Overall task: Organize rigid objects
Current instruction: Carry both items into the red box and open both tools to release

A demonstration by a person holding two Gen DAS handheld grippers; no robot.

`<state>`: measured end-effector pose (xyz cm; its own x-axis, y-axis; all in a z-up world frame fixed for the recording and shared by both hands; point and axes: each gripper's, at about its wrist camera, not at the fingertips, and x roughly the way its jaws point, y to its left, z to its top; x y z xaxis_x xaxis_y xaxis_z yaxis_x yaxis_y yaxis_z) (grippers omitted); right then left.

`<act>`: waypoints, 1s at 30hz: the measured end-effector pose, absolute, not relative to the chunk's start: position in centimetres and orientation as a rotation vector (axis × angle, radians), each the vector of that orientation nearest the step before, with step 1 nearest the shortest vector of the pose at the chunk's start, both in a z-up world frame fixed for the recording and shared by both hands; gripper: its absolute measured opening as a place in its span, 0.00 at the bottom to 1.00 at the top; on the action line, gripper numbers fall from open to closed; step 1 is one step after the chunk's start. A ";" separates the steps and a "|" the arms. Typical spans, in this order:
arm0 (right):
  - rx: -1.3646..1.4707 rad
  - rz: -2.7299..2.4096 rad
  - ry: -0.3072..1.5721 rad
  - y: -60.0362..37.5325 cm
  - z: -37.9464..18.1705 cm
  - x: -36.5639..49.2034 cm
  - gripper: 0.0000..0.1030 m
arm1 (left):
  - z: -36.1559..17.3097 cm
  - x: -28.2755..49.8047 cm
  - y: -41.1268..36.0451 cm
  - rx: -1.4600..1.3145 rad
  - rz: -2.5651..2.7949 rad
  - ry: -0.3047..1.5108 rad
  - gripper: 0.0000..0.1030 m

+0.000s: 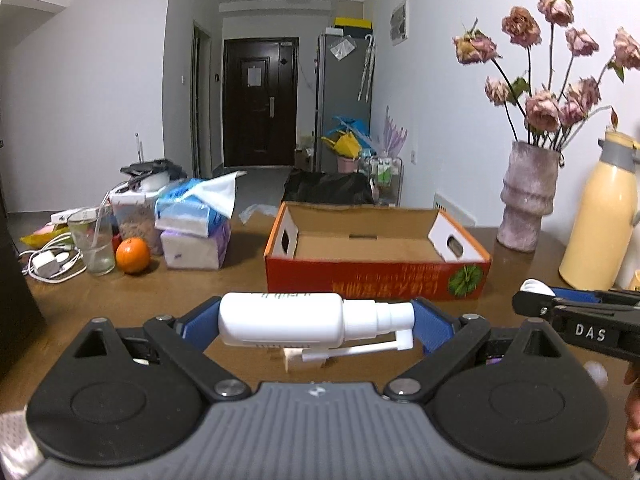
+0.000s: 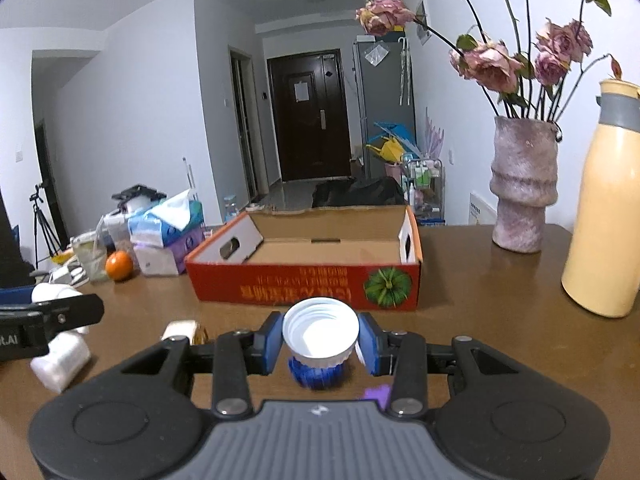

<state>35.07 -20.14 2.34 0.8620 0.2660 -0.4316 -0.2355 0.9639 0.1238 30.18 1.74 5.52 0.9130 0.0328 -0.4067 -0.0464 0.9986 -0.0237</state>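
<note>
My left gripper (image 1: 316,322) is shut on a white spray bottle (image 1: 280,320), held crosswise between the blue pads, nozzle to the right, above the brown table. In the right wrist view my right gripper (image 2: 320,340) is shut on a white ribbed cap (image 2: 320,330) with its hollow side up. A blurred blue ribbed piece (image 2: 316,376) shows just under the cap. An open red cardboard box (image 1: 376,276) (image 2: 304,284) stands beyond both grippers, apparently with nothing in it. The right gripper's finger (image 1: 536,304) shows at the right of the left wrist view.
On the table lie a white bottle (image 2: 60,360), a small gold-white item (image 2: 184,330) and a purple scrap (image 2: 376,394). A vase of dried roses (image 1: 528,200) and a yellow flask (image 1: 600,220) stand right. Tissue packs (image 1: 196,232), an orange (image 1: 133,255) and a glass (image 1: 94,240) crowd the left.
</note>
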 end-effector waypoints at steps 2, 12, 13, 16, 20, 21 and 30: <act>0.071 0.264 0.452 -19.8 2.9 35.9 0.38 | 6.0 31.1 1.7 -0.048 0.041 0.411 0.96; 0.070 0.257 0.437 -18.1 4.4 40.1 0.38 | 7.1 35.7 1.6 -0.080 0.057 0.394 0.96; 0.069 0.254 0.437 -18.0 4.4 40.6 0.38 | 7.1 36.1 1.5 -0.081 0.059 0.389 0.96; 0.068 0.243 0.430 -17.7 4.5 42.0 0.38 | 7.2 37.6 1.5 -0.087 0.063 0.379 0.96; 0.091 0.237 0.415 -17.7 4.5 43.9 0.38 | 7.2 39.6 1.5 -0.070 0.088 0.362 0.96; 0.096 0.238 0.416 -17.6 4.4 44.4 0.38 | 7.2 40.1 1.5 -0.069 0.094 0.358 0.96; 0.100 0.231 0.439 -17.0 4.2 48.9 0.38 | 6.9 45.1 1.4 -0.058 0.108 0.360 0.96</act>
